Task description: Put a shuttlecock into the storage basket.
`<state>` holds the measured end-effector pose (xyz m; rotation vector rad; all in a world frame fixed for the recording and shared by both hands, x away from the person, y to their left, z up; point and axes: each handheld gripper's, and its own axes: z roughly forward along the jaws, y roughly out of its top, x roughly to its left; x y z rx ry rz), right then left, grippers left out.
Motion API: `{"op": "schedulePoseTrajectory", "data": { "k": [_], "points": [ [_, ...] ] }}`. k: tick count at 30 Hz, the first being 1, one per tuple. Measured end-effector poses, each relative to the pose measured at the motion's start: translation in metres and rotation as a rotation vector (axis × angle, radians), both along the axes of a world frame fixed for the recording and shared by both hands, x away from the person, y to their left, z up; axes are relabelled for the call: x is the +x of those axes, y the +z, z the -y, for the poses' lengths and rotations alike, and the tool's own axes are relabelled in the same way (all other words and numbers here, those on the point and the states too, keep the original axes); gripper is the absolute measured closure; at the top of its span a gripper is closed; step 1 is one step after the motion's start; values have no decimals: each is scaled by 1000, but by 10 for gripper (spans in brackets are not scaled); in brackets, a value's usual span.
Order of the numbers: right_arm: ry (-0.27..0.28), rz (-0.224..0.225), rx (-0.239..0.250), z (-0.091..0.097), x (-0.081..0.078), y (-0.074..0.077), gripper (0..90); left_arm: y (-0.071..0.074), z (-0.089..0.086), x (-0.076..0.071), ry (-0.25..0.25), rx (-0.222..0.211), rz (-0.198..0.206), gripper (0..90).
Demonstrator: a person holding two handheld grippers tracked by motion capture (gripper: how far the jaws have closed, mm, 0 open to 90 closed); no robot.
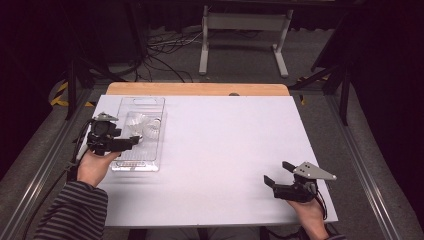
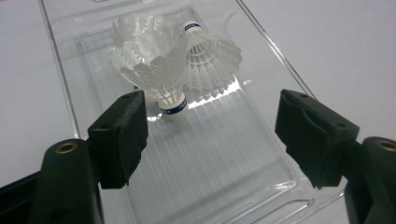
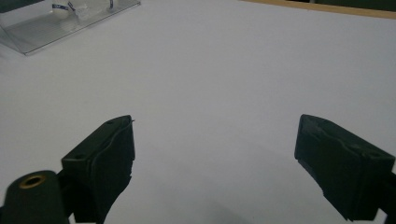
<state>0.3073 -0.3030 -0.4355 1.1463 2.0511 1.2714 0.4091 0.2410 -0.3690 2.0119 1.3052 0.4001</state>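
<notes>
Your left gripper (image 1: 134, 141) sits at the left of the high view, reaching over the long edge of the clear plastic tray (image 1: 149, 102), and its jaws stand wide apart with nothing between them. In the left gripper view that gap (image 2: 212, 135) frames the ribbed floor of the tray (image 2: 219, 186), and two white shuttlecocks lie just beyond the jaws in the upper middle of the frame. The nearer shuttlecock (image 2: 154, 70) points its cork, ringed with a blue band, down toward you, just beside the tip of the jaw on the left of the frame; whether they touch, you cannot tell. The farther shuttlecock (image 2: 212, 58) lies against the first, with its cork toward the top of the frame and its feather skirts overlapping the other's. In the high view the pair (image 1: 142, 125) rests in the middle part of the tray.

Your right gripper (image 1: 277, 172) sits low at the lower right of the high view, over the bare white table (image 1: 225, 150), well apart from the tray. Its jaws are also spread wide and hold nothing. In the right gripper view (image 3: 215, 158) the tray (image 3: 46, 37) shows in the upper left corner.
</notes>
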Motion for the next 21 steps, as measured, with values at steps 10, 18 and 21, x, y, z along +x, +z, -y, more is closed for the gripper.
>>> {"op": "schedulePoseTrajectory", "data": {
  "k": [10, 18, 21],
  "points": [
    [0, -2, 0, 0, 0, 0, 128, -2, -1, -6, -13, 3, 9, 260],
    [1, -1, -1, 0, 0, 0, 128, -5, -1, -12, -19, 3, 16, 255],
    [0, -1, 0, 0, 0, 0, 128, -6, -1, -15, -21, -7, 18, 253]
  ]
}}
